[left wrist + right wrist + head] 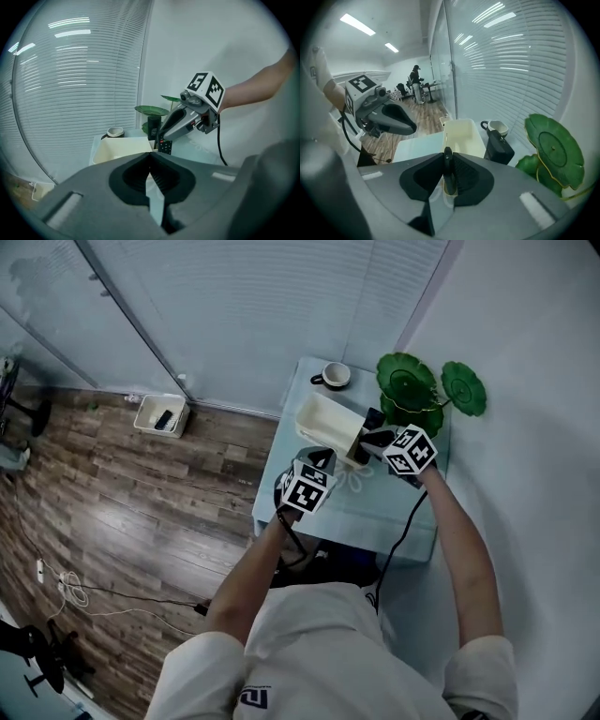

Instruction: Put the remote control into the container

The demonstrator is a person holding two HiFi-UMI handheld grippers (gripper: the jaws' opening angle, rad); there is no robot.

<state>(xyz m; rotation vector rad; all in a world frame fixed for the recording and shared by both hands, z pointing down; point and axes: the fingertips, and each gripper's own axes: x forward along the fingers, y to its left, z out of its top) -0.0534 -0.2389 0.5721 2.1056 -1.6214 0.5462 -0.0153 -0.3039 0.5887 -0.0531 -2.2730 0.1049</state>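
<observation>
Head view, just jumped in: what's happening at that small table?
A person is working over the table with two handheld grippers. The right gripper is shut on the remote control, holding it at the end of the cream container, not yet inside it. The left gripper is shut and empty, off to the side.

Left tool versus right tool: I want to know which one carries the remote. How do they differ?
The right tool is clamped on the remote control, its jaws slightly apart; the left tool is fully shut on nothing. The right tool hangs at the end of the container; the left tool sits further back. Both carry marker cubes.
</observation>
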